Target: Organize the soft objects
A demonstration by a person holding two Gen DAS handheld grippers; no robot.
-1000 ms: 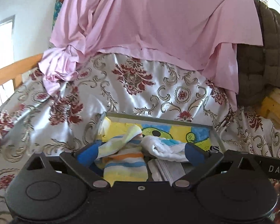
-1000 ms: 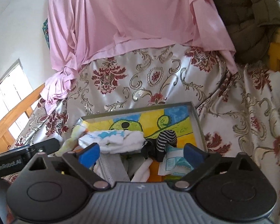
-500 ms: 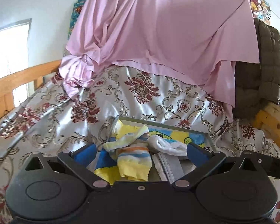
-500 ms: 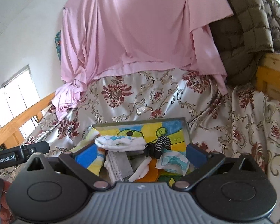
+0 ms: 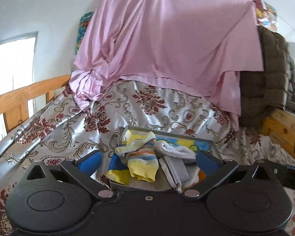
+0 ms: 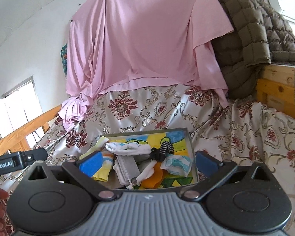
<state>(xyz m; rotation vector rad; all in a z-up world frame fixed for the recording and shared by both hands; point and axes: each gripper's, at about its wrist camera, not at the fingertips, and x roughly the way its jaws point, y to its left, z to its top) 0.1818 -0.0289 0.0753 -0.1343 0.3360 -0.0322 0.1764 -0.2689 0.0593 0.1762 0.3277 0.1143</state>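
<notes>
Landmark is the tray (image 6: pixel 190 147), sitting on the floral bedspread (image 5: pixel 59 129). Left gripper (image 5: pixel 147 158) hovers at the tray's near-left edge, jaws spread wide, nothing held. Striped yellow sock (image 5: pixel 142 164) lies just ahead of it inside the tray, with the white sock (image 5: pixel 175 149) to its right and the grey cloth (image 5: pixel 176 169) nearer the front rim. Right gripper (image 6: pixel 147 160) hangs over the tray's near edge, jaws also released and empty; the black striped sock (image 6: pixel 165 147) sits mid-tray beyond it. Looks like pre-grasp, sorting not yet started. Next move likely calls for lowering one gripper onto a single sock and closing without snagging its neighbours.
</notes>
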